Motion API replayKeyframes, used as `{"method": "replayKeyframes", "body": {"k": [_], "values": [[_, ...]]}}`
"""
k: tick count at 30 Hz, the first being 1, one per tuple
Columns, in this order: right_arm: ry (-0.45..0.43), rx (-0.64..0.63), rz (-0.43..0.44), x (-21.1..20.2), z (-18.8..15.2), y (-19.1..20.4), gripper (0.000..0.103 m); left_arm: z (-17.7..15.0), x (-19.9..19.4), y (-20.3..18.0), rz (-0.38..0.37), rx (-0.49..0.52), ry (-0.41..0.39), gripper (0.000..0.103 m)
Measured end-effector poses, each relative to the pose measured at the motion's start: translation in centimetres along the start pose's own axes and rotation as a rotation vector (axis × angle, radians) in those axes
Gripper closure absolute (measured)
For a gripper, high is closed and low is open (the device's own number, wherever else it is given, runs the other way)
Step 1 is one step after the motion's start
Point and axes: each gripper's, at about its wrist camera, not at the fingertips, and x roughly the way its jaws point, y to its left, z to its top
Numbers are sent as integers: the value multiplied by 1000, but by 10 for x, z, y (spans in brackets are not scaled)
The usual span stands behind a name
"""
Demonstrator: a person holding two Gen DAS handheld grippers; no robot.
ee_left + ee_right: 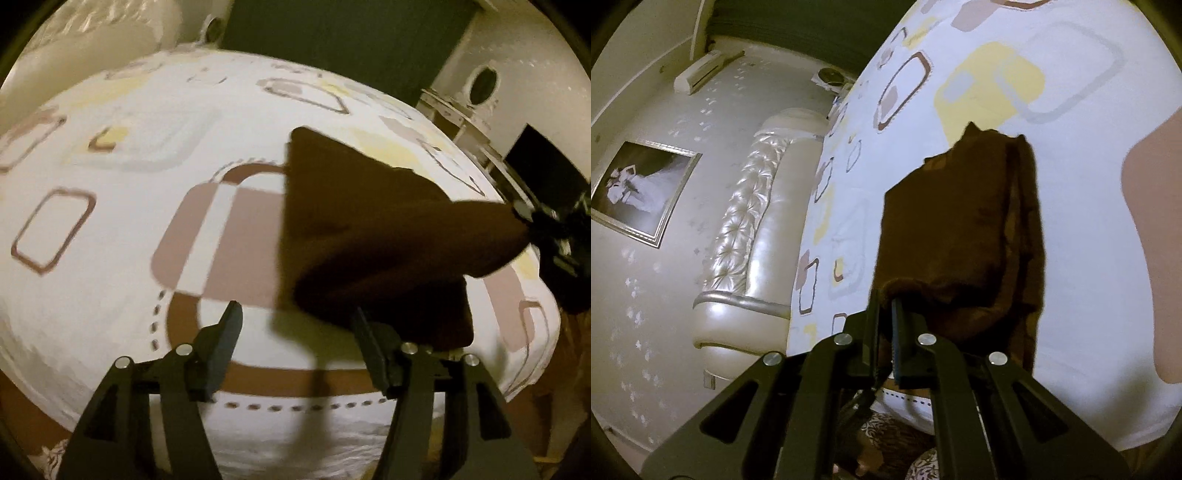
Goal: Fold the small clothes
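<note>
In the left wrist view the left tool (293, 325) sat nearest, its two fingers spread wide with only bedsheet (122, 206) showing between them. The right-hand finger's tip (360, 317) lay at the lower edge of the brown cloth (369, 240), though whether it touched could not be told through the blur. The cloth lay partly on the bed, from about 12 o'clock of the tool out toward 3 o'clock, where one corner was drawn up to a point. There the right tool (532, 225) pinched it, seen only as a dark shape cut off by the frame edge. From 9 to 12 o'clock the patterned sheet ran open and bare to the far edge of the bed, and the near edge curved just below the tool.

In the right wrist view the right tool (886, 306) was pressed together on a fold of the cloth (960, 229), which hid both fingertips. The cloth hung forward toward 12 o'clock, doubled in layers, over open sheet (1089, 258) at 1 to 3 o'clock. At 9 to 10 o'clock the tufted headboard (757, 221) bounded the bed, with a framed picture (639, 192) on the wall beyond.
</note>
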Motion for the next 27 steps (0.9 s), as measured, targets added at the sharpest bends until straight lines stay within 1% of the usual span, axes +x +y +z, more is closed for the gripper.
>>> {"method": "replayKeyframes", "body": {"k": [2,6,8,9,11,12,15,18,21,22,23,25,27], "values": [[2,-2,-24,-2,-3,-4,98,0,-1,11,-9,-35,16,42],[21,16,-66,-3,-13,-18,98,1,-7,22,-68,-86,26,42],[40,34,-87,-2,-20,-27,97,2,-9,22,-91,-89,30,42],[56,51,-92,-1,-25,-34,94,1,-9,22,-93,-82,32,42],[71,70,-99,-1,-33,-42,92,2,-11,22,-100,-82,30,42],[72,76,-99,-2,-36,-44,90,3,-11,23,-109,-88,32,42],[57,109,-68,-7,-39,-51,77,5,-11,28,-120,-116,39,42],[48,155,-46,-6,-40,-56,76,6,-9,33,-116,-131,49,42],[71,146,-41,2,-48,-51,76,5,-8,36,-112,-139,59,42],[76,141,-40,3,-49,-49,74,4,-9,37,-120,-146,60,42],[85,138,-42,7,-51,-48,70,4,-10,37,-127,-148,62,42],[92,152,-43,15,-50,-48,65,2,-11,36,-131,-147,66,42],[96,153,-32,22,-48,-45,65,1,-11,33,-138,-139,73,42]]}}
